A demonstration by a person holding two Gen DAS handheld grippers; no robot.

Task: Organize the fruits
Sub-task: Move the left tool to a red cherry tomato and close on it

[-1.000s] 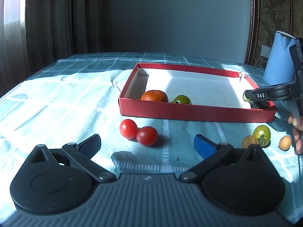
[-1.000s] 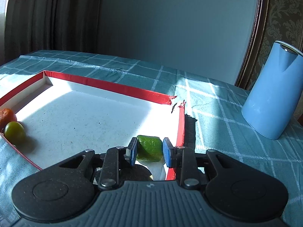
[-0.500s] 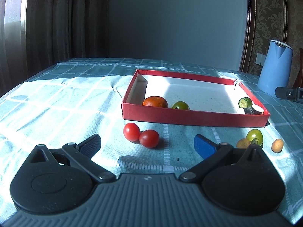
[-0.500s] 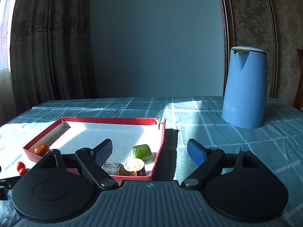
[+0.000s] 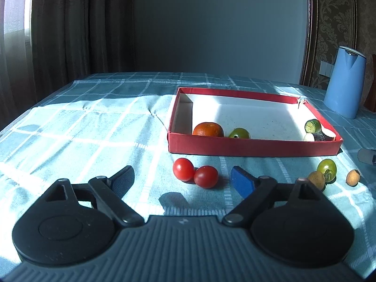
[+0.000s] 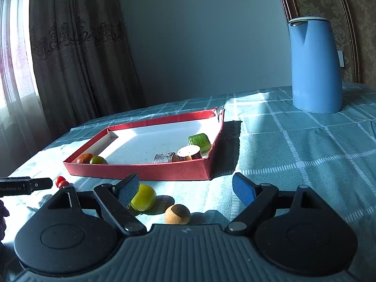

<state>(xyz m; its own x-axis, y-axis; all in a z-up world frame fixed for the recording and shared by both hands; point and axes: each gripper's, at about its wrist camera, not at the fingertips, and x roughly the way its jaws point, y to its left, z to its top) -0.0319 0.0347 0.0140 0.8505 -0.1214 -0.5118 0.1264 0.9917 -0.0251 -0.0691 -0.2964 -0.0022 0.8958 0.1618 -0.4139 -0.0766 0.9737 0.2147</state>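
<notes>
A red box [image 5: 253,145] [image 6: 141,170] holds an orange [image 5: 208,129], a green tomato [image 5: 239,133], a green cucumber piece [image 5: 312,125] [image 6: 199,142] and cut pieces [image 6: 189,152]. Two red tomatoes [image 5: 195,173] [image 6: 61,181] lie on the cloth in front of the box. My left gripper [image 5: 182,179] is open and empty just before them. A green tomato [image 5: 327,168] [image 6: 143,197] and two small brown fruits [image 5: 316,179] [image 5: 352,177] [image 6: 177,214] lie at the right. My right gripper [image 6: 185,189] is open and empty above them.
A blue kettle [image 5: 344,85] [image 6: 315,65] stands at the back right on the checked teal tablecloth [image 5: 94,122]. Curtains hang at the left, a wall behind. The left gripper's side [image 6: 23,186] shows at the left edge of the right wrist view.
My right gripper let go of the green cucumber piece in the box, opened, and drew back to the fruits in front of the box. The left gripper stays open and has pulled back slightly.
</notes>
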